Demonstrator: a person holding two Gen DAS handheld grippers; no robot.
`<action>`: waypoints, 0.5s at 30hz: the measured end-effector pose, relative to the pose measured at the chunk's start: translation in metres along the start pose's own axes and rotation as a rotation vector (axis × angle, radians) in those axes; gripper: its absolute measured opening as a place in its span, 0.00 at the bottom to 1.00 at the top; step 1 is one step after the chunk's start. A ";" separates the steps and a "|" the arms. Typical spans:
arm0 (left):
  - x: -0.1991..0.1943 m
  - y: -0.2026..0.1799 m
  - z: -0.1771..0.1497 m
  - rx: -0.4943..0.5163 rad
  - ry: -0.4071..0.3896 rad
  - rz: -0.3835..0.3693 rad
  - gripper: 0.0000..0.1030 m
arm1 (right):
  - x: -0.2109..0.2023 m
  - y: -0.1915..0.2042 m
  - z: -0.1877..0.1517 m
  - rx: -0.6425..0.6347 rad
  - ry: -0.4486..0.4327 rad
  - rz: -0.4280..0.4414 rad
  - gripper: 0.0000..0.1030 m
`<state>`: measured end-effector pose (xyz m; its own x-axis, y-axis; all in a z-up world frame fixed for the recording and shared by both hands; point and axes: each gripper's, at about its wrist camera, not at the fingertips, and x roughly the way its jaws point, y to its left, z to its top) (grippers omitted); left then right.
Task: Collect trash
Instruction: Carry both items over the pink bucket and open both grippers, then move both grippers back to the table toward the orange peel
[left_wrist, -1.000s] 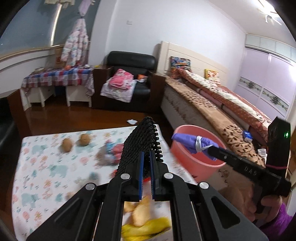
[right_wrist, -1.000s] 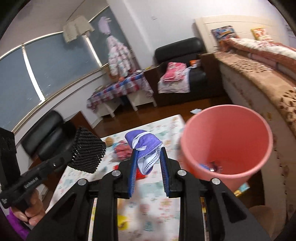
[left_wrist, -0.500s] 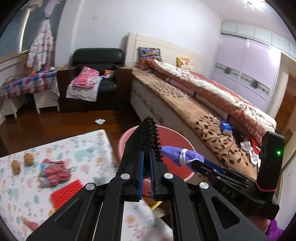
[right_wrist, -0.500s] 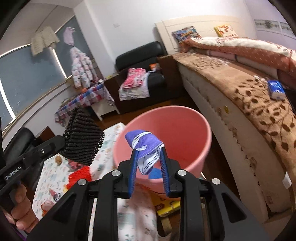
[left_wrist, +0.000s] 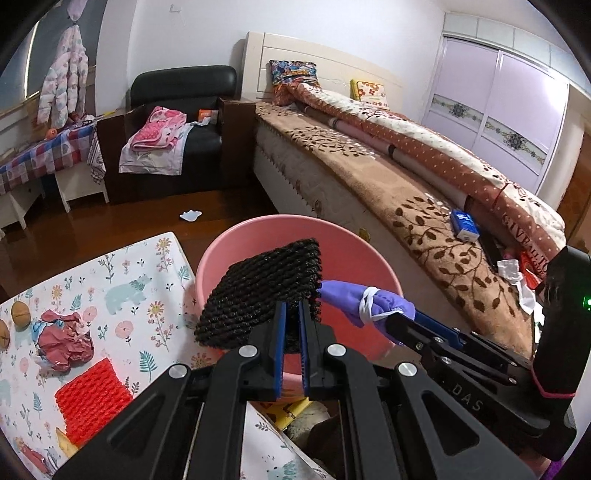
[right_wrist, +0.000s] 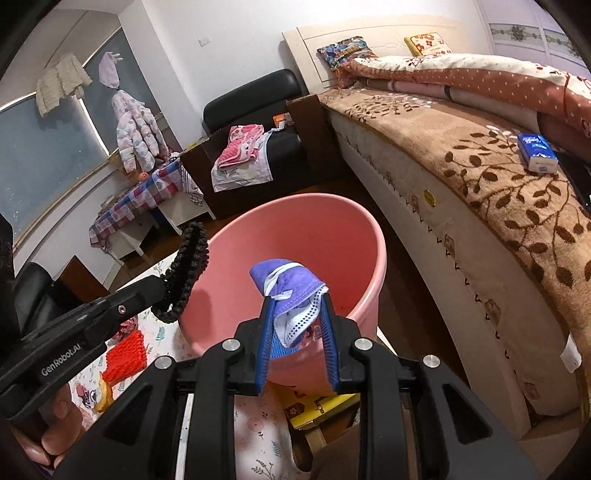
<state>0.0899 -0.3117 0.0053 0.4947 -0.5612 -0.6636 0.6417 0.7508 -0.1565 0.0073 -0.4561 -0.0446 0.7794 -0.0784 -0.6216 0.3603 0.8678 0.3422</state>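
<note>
A pink bucket (left_wrist: 236, 243) (right_wrist: 317, 229) stands beside the floral-cloth table. My left gripper (left_wrist: 291, 317) is shut on a black foam net (left_wrist: 266, 288) and holds it over the bucket's mouth; the net also shows in the right wrist view (right_wrist: 184, 273). My right gripper (right_wrist: 295, 314) holds a purple face mask (right_wrist: 288, 288) over the bucket, its jaws wider apart than before. The mask also shows in the left wrist view (left_wrist: 362, 301).
On the table (left_wrist: 110, 280) lie a red foam net (left_wrist: 92, 398), a crumpled red wrapper (left_wrist: 62, 339) and walnuts (left_wrist: 20, 314). A bed (left_wrist: 424, 206) runs along the right. A black armchair (left_wrist: 177, 122) stands behind. A yellow box (right_wrist: 317, 406) lies under the bucket.
Both grippers have swung right from the table to over the pink bucket, carrying the net and the mask. The right jaws have spread a little.
</note>
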 end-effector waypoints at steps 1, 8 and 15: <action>0.001 0.000 0.000 0.002 -0.001 0.005 0.08 | 0.001 -0.001 0.000 0.000 0.004 -0.002 0.25; -0.001 0.003 -0.002 -0.020 -0.007 0.024 0.31 | 0.005 -0.003 0.000 0.016 0.022 0.017 0.34; -0.014 0.007 -0.004 -0.027 -0.021 0.031 0.36 | -0.002 0.003 0.000 0.002 0.007 0.025 0.36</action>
<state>0.0850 -0.2976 0.0101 0.5268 -0.5447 -0.6526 0.6099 0.7769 -0.1561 0.0070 -0.4532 -0.0424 0.7845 -0.0533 -0.6178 0.3418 0.8685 0.3591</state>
